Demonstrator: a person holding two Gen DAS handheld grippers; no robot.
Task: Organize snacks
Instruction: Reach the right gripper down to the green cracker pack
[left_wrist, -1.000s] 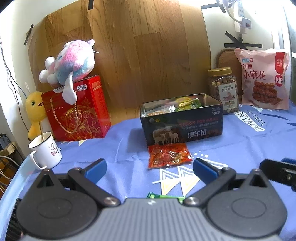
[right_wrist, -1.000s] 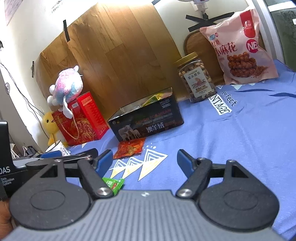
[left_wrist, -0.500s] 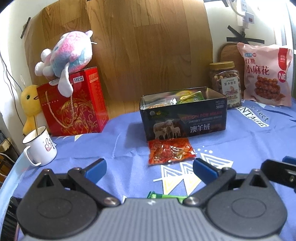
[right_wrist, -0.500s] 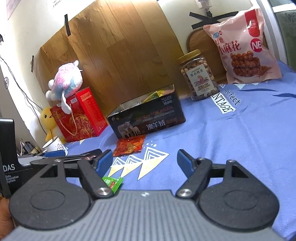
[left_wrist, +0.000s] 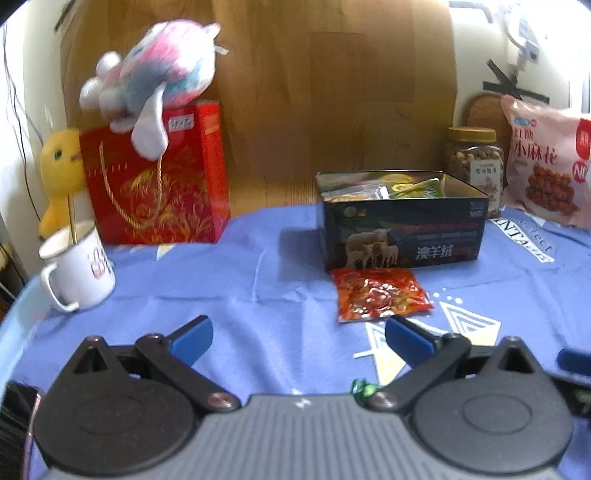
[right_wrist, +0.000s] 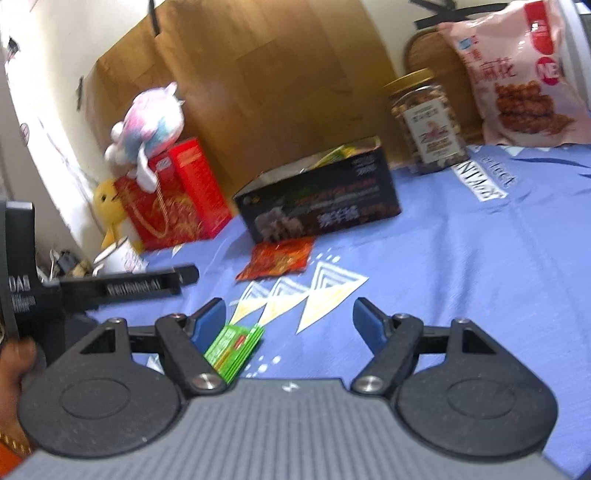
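A dark open tin box (left_wrist: 402, 236) (right_wrist: 321, 210) holding several snack packets stands mid-table. A red snack packet (left_wrist: 380, 295) (right_wrist: 277, 258) lies flat just in front of it. A green packet (right_wrist: 234, 349) lies on the cloth under my right gripper's left finger; only its tip (left_wrist: 364, 387) shows in the left wrist view. My left gripper (left_wrist: 297, 339) is open and empty, hovering short of the red packet. My right gripper (right_wrist: 290, 323) is open and empty above the cloth.
A red gift box (left_wrist: 155, 192) with a plush toy (left_wrist: 155, 77) and a yellow duck (left_wrist: 59, 173) stands at the back left, a white mug (left_wrist: 77, 269) in front. A nut jar (left_wrist: 474, 162) and pink snack bag (left_wrist: 546, 170) stand back right. The left gripper's body (right_wrist: 110, 291) shows at left.
Both views have shifted: the left gripper swung left so the box and red packet sit further right. The right gripper moved forward and down over the green packet. Jaws stay open.
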